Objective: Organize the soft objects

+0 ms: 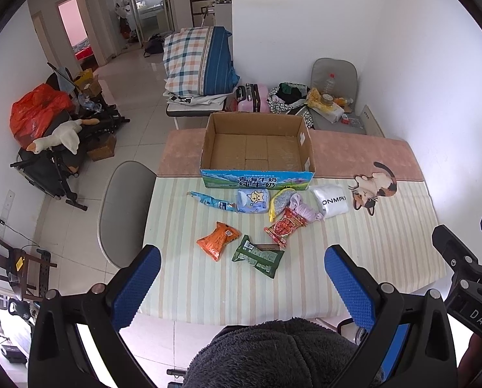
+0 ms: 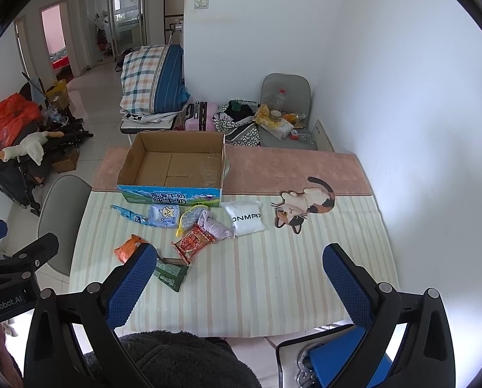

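Note:
An open empty cardboard box (image 1: 257, 148) (image 2: 176, 165) stands at the far middle of the table. In front of it lie soft packets: an orange pack (image 1: 218, 240) (image 2: 127, 248), a green pack (image 1: 257, 256) (image 2: 171, 273), a red pack (image 1: 285, 226) (image 2: 193, 242), a purple cloth (image 1: 302, 210) (image 2: 215, 226), a white pouch (image 1: 331, 201) (image 2: 246, 218), a blue tissue pack (image 1: 252, 200) (image 2: 164, 215), a yellow-edged pouch (image 1: 281, 202) (image 2: 189, 219) and a blue wrapper (image 1: 208, 199) (image 2: 127, 214). My left gripper (image 1: 242, 283) and right gripper (image 2: 241, 283) are open, empty, above the near edge.
A cat-shaped mat (image 1: 372, 190) (image 2: 305, 202) lies at the table's right. A grey chair (image 1: 121, 213) stands left of the table (image 2: 273, 274). Another chair with clutter (image 1: 333, 97) and a bedding stack (image 1: 199, 61) stand behind. A wall runs along the right.

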The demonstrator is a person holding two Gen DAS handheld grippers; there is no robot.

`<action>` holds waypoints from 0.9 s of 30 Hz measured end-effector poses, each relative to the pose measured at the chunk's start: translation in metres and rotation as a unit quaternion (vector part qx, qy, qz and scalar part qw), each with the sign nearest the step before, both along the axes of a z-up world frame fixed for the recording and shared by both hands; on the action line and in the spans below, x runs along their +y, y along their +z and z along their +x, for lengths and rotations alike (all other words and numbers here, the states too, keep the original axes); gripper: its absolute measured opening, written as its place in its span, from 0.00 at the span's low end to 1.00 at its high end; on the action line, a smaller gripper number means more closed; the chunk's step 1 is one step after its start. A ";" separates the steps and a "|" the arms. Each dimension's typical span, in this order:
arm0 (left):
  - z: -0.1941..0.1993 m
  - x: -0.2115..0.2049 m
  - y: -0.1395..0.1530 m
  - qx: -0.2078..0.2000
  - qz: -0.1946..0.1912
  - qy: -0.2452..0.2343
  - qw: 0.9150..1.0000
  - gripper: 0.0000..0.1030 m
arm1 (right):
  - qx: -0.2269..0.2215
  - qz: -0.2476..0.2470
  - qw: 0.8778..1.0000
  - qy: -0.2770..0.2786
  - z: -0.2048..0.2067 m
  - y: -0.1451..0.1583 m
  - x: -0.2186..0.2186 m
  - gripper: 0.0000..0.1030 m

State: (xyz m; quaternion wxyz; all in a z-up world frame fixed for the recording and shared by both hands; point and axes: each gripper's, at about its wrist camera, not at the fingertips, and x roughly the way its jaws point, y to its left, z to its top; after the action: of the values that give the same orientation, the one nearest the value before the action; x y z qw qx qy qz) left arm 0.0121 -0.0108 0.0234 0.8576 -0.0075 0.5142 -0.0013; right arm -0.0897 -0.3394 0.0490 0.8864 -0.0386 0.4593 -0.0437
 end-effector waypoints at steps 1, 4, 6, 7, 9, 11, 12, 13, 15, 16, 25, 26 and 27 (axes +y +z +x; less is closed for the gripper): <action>0.000 0.000 0.000 0.000 0.000 0.000 1.000 1.00 | -0.001 0.000 1.000 0.000 0.000 0.000 0.000 1.00; -0.001 -0.001 0.002 -0.005 0.000 0.002 1.000 1.00 | -0.003 0.000 1.000 0.000 -0.001 0.002 -0.001 1.00; -0.002 -0.002 0.003 -0.007 0.000 0.004 1.000 1.00 | -0.004 0.001 1.000 0.001 0.000 0.003 -0.003 1.00; -0.002 -0.002 0.003 -0.007 0.001 0.004 1.000 1.00 | -0.004 0.001 1.000 0.002 0.000 0.004 -0.003 1.00; -0.002 -0.002 0.004 -0.009 0.001 0.006 1.000 1.00 | -0.006 0.001 1.000 0.003 0.000 0.004 -0.002 1.00; -0.004 -0.001 0.004 -0.010 0.001 0.006 1.000 1.00 | -0.006 0.003 1.000 0.003 -0.001 0.004 -0.003 1.00; -0.003 0.000 0.004 -0.010 0.002 0.006 1.000 1.00 | -0.005 0.004 1.000 0.003 0.000 0.003 -0.003 1.00; -0.004 0.000 0.005 -0.011 0.001 0.007 1.000 1.00 | -0.005 0.004 1.000 0.004 0.001 0.003 -0.003 1.00; -0.004 0.000 0.002 -0.008 0.000 0.007 1.000 1.00 | -0.005 0.004 1.000 0.005 0.001 0.002 -0.003 1.00; -0.004 0.000 0.002 -0.006 0.000 0.006 1.000 1.00 | -0.004 0.005 1.000 0.006 0.002 0.002 -0.004 1.00; -0.002 0.000 0.000 -0.005 0.000 0.013 1.000 1.00 | -0.003 0.016 1.000 0.008 0.006 -0.003 -0.004 1.00; -0.001 0.001 -0.001 -0.003 -0.002 0.013 1.000 1.00 | -0.002 0.017 1.000 0.008 0.007 -0.005 -0.005 1.00; 0.001 0.001 -0.003 -0.001 -0.005 0.013 1.000 1.00 | 0.000 0.019 1.000 0.005 0.009 -0.009 -0.008 1.00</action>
State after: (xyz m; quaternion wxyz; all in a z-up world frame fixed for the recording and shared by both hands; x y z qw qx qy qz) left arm 0.0133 -0.0095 0.0202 0.8583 -0.0184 0.5128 0.0076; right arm -0.0802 -0.3473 0.0403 0.8872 -0.0242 0.4597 -0.0303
